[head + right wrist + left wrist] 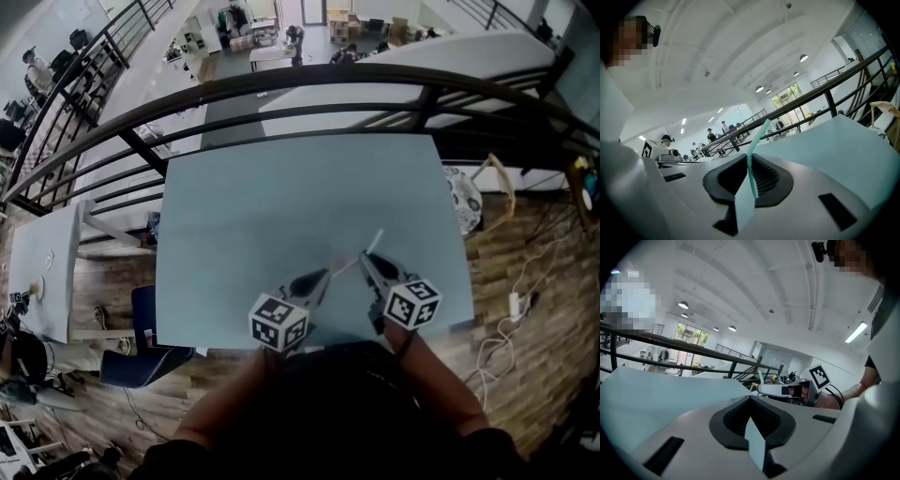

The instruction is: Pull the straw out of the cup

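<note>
Both pairs of jaws are pressed together: our right gripper (746,197) pinches the teal straw (752,161), while our left gripper (755,442) closes on nothing. No cup shows in any view, so we judge the pull done. Both grippers hover close together over the table's (281,197) near edge, tips angled toward each other.

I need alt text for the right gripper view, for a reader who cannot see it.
The right gripper has its fingers shut on a bent teal straw that sticks up past them. Behind are a pale blue table, a dark railing and a bright hall with people.
</note>
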Motion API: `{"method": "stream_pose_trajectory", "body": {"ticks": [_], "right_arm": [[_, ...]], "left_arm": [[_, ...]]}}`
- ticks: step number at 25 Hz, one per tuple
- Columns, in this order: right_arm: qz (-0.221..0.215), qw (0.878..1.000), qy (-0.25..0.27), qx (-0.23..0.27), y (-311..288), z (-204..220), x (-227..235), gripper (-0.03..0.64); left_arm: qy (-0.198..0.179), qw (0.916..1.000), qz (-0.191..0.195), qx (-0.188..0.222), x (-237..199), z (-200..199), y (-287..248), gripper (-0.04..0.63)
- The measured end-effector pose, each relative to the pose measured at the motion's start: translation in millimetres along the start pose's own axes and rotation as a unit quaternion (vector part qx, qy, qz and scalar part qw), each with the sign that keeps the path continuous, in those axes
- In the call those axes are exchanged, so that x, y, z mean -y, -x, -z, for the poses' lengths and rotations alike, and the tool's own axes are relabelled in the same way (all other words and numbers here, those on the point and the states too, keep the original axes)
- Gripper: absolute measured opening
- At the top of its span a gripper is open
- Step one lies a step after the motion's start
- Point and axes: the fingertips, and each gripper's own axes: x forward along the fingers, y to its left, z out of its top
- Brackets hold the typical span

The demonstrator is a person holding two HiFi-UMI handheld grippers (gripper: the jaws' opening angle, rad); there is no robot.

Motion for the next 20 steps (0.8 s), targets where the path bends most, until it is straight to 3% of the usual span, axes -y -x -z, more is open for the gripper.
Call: {"method": "stream_pose_trajectory", "body": {"ticks": [11,20], "right_arm": [[-0.017,1.000,0.014,-0.005,36,33,-60,0.040],[-0.057,0.998,0.025,-0.002,76,27,-69,0.040]], "left_arm": [[-0.019,0.9996,0.009,0.021,28,7,40,0.011],[-0.022,0.9994,0.002,0.027,83,11,36,0.011]]}}
